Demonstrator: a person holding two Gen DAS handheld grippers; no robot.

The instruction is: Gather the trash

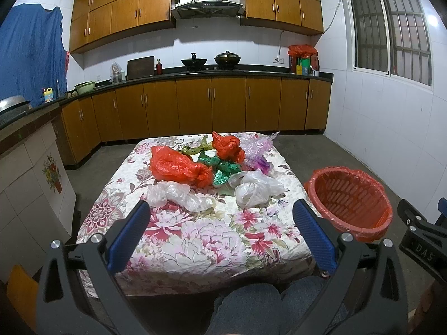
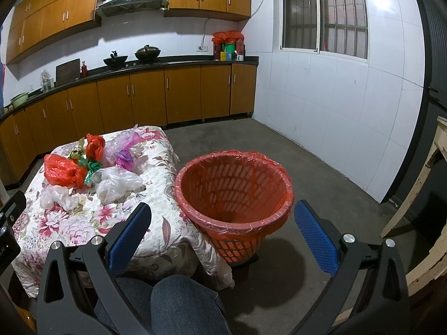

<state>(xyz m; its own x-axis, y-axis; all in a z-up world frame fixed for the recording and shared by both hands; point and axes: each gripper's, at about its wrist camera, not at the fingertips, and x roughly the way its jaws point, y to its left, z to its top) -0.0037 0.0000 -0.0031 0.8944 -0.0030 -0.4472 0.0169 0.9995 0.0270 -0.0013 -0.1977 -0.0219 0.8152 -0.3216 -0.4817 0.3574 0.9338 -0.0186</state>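
Crumpled plastic bags lie on a low table with a floral cloth (image 1: 195,240): a big red bag (image 1: 178,167), a knotted red bag (image 1: 226,146), green wrap (image 1: 225,169), purple plastic (image 1: 258,150), and two clear bags (image 1: 178,195) (image 1: 255,189). A red basket lined with a red bag (image 1: 352,198) stands on the floor right of the table; it also shows in the right wrist view (image 2: 234,192). My left gripper (image 1: 220,215) is open and empty above the table's near half. My right gripper (image 2: 223,217) is open and empty in front of the basket.
Wooden kitchen cabinets and a dark counter (image 1: 212,72) run along the back and left walls. A white tiled wall with a window (image 2: 324,14) is at the right. A worn wooden frame (image 2: 419,195) stands at the far right. My knees (image 2: 178,304) are below the grippers.
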